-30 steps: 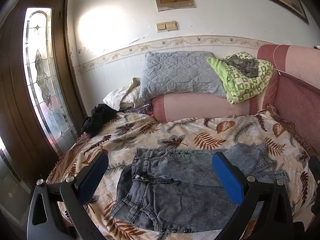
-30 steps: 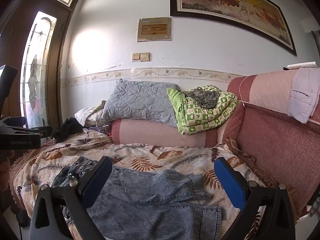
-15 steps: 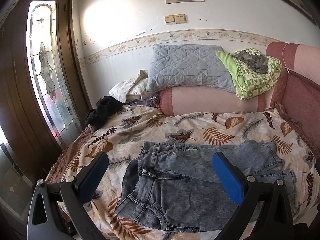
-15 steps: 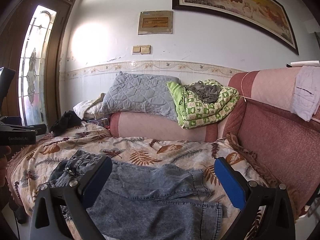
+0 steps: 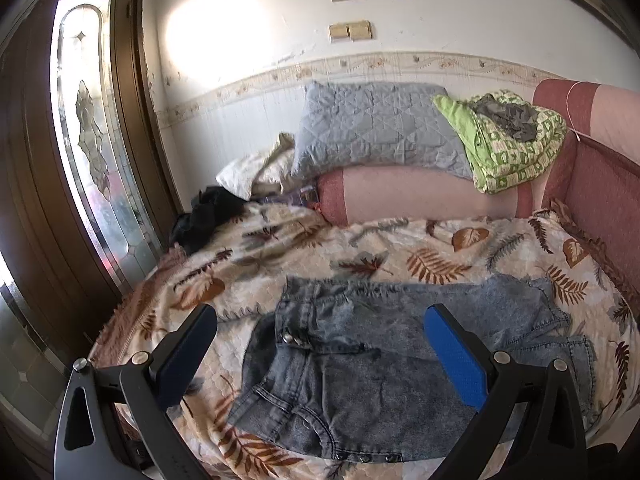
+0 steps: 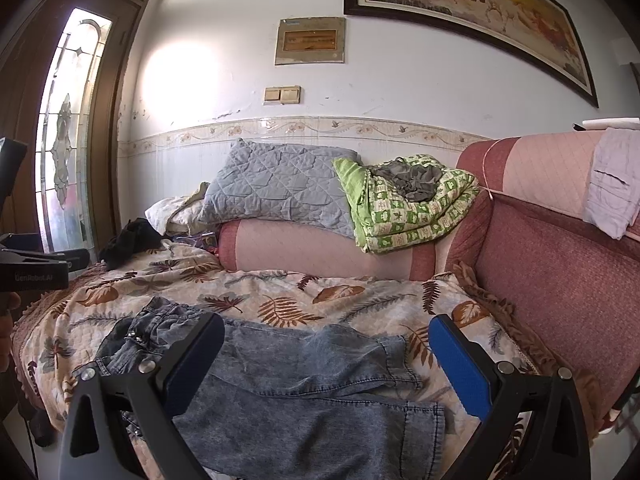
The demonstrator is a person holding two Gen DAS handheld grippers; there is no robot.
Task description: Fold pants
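Observation:
Grey-blue acid-wash denim pants (image 5: 360, 364) lie spread flat on a leaf-patterned bed cover (image 5: 304, 256), waistband to the left and legs running right. My left gripper (image 5: 320, 356) hovers open above the waist and hip area, nothing between its blue pads. From the right wrist view the same pants (image 6: 296, 384) show their leg cuffs at the near right. My right gripper (image 6: 326, 364) hangs open over the legs, holding nothing. The left gripper's body (image 6: 36, 272) shows at the far left of the right wrist view.
A grey quilted pillow (image 5: 372, 128) and a green patterned blanket (image 5: 508, 148) rest on a pink bolster (image 5: 412, 196) at the back. Black clothing (image 5: 204, 216) lies at the far left corner. A red sofa back (image 6: 560, 280) bounds the right; a wooden door (image 5: 60, 160) stands left.
Both views have tilted down and drawn slightly closer to the bed. The pants lie as before. Both grippers have stayed open.

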